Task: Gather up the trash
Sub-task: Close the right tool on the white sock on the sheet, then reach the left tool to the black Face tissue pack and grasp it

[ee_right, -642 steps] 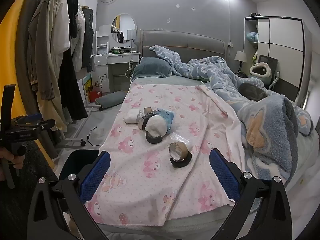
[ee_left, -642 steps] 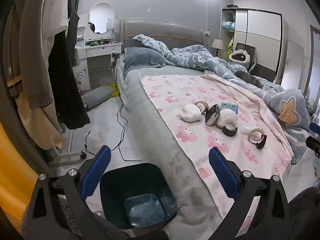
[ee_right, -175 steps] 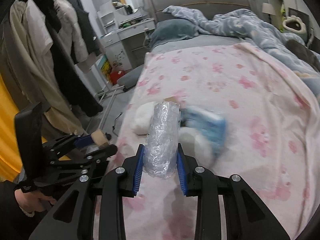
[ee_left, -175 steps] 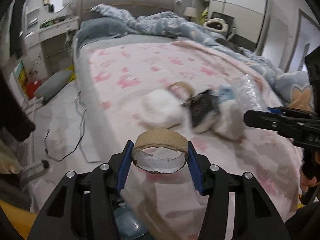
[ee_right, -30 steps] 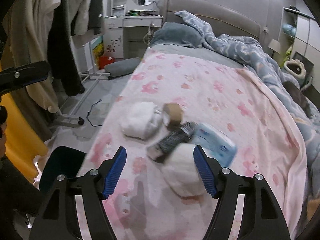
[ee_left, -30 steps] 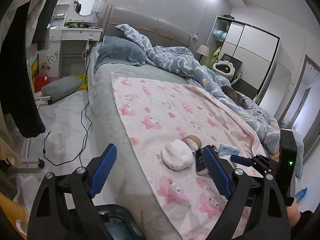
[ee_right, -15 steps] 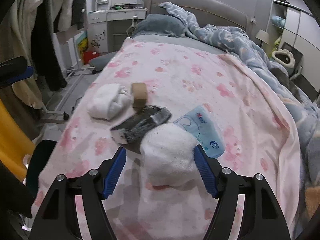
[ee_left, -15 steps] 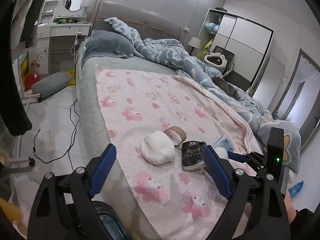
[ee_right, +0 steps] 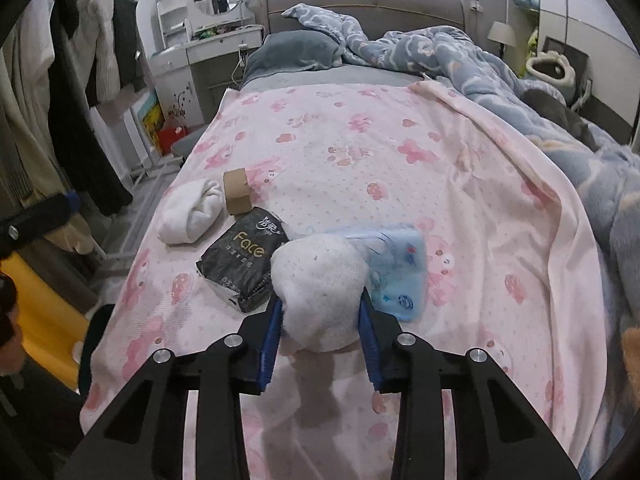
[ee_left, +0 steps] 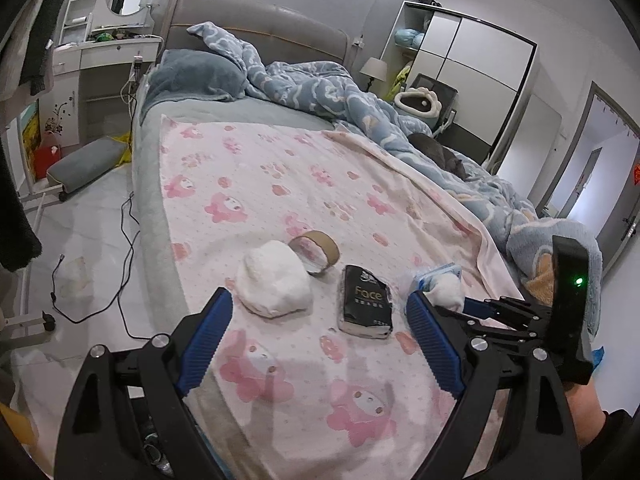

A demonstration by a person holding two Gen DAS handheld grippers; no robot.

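Note:
Trash lies on the pink blanket (ee_right: 400, 152). My right gripper (ee_right: 320, 308) has its jaws closing on a white crumpled wad (ee_right: 320, 280), and both blue pads press its sides. Beside that wad are a black tissue pack (ee_right: 244, 260), a blue wipes pack (ee_right: 400, 272), a cardboard tape roll (ee_right: 237, 192) and a second white wad (ee_right: 190, 212). My left gripper (ee_left: 318, 304) hangs open just short of the second white wad (ee_left: 274, 284) and the black pack (ee_left: 366, 302), holding nothing. The right gripper (ee_left: 472, 306) shows at the right edge of the left wrist view.
A dark bin (ee_right: 94, 336) stands on the floor at the bed's left edge. A rumpled blue duvet (ee_left: 360, 112) covers the far right of the bed. A black cable (ee_left: 124, 240) trails over the floor, and clothes (ee_right: 80, 80) hang at the left.
The right jaws have gone from wide apart to pinching the white wad. Both grippers have moved closer to the items on the blanket.

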